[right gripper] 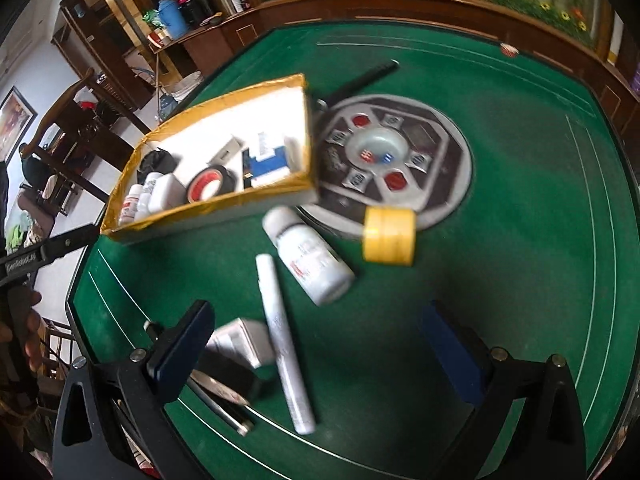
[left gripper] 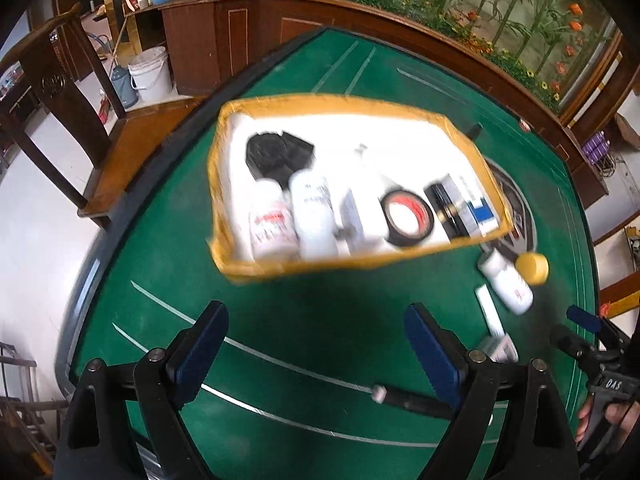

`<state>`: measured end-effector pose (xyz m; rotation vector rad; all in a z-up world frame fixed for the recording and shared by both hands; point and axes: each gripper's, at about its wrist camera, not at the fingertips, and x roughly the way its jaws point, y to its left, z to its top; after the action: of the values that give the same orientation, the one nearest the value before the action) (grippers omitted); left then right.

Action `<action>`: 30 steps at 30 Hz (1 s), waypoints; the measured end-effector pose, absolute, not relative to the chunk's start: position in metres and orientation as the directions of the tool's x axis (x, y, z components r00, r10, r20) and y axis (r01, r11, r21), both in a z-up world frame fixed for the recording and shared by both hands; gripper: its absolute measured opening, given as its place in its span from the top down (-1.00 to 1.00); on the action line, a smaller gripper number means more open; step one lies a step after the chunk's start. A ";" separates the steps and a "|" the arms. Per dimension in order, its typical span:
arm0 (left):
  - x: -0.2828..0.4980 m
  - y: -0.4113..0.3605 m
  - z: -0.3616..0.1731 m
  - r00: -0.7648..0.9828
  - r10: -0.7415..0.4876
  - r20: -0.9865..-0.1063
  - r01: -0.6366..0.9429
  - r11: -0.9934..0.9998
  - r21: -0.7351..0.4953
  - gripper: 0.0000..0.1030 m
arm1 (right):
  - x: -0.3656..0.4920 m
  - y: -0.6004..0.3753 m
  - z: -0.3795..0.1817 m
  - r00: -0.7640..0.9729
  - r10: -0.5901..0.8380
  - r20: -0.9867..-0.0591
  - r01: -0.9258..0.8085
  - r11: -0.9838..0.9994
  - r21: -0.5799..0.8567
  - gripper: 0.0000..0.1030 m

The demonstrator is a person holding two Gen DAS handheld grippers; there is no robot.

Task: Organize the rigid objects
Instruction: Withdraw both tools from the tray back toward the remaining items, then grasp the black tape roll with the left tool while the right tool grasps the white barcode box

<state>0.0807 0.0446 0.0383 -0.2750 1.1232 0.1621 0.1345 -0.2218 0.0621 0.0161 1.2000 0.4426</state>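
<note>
A white box with yellow-taped rim [left gripper: 336, 101] [right gripper: 208, 100] stands on the green table. It holds a black ashtray [left gripper: 276, 156], two white bottles [left gripper: 272, 224], a black tape roll [left gripper: 408, 216] [right gripper: 208, 186] and small cartons. Loose on the felt lie a white bottle [right gripper: 308, 256] [left gripper: 506, 282], a yellow tape roll [right gripper: 388, 236] [left gripper: 532, 267], a white marker [right gripper: 284, 336], a small white carton [right gripper: 240, 340] and a black pen [left gripper: 412, 398]. My left gripper [left gripper: 316, 356] is open and empty, in front of the box. My right gripper [right gripper: 316, 356] is open and empty, over the marker.
A round grey dice panel [right gripper: 384, 160] sits in the table's middle, right of the box. A dark rod [right gripper: 368, 74] lies behind the box. A wooden chair [left gripper: 60, 120] stands left of the table. Wooden cabinets [left gripper: 248, 36] line the back.
</note>
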 end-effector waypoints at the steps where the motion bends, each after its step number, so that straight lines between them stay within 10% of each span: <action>1: 0.077 0.039 0.034 0.414 -0.017 -0.910 -0.262 0.955 -0.137 -0.79 | 0.133 -0.225 0.061 0.286 0.342 -0.895 -0.321 0.914 0.247 -0.99; 30: 0.026 -0.082 0.014 0.353 -0.095 -0.931 -0.183 0.969 -0.168 -0.79 | 0.125 -0.265 0.048 0.267 0.378 -0.886 -0.383 0.886 0.262 -0.99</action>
<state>0.0263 -0.0821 0.0138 -0.2611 1.2132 0.0577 0.1252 -0.2648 0.0485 -0.0055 1.1944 0.5133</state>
